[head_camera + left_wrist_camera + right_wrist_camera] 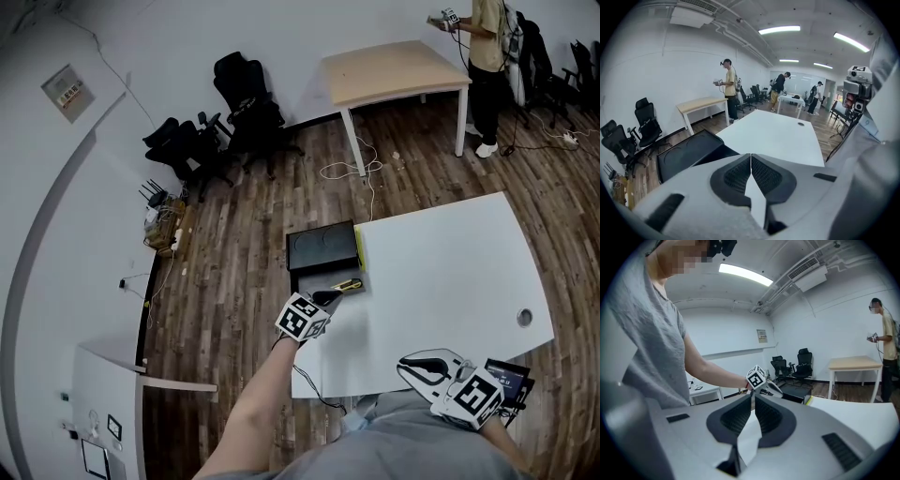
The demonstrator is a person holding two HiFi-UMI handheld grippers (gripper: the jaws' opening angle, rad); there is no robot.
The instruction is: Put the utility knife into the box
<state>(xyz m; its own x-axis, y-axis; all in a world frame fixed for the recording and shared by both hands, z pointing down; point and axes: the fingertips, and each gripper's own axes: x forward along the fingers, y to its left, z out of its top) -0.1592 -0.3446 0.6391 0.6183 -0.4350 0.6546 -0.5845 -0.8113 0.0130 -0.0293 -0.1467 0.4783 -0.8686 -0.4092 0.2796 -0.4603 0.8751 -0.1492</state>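
**knife at the box corner, both grippers empty**

your left gripper [751, 157] has its fingers closed tip to tip with nothing between them. it reaches out over the far left corner of the white surface [450, 272], probably because that is where the work is. the utility knife [348, 285], yellow and black, lies just past those tips, against the near right corner of the black box [322, 246]. from the head view you can't tell whether it sits inside the box's low tray or on the surface beside it, and the left gripper view doesn't show it at all.

your right gripper [753, 394] is also shut on nothing. it is held back near your body, well apart from the box, likely parked because the job needs one hand.

count: one knife, one box lying open, two grippers, both empty. if the knife is not yet in the box, the fingers must open before you can pick it up.
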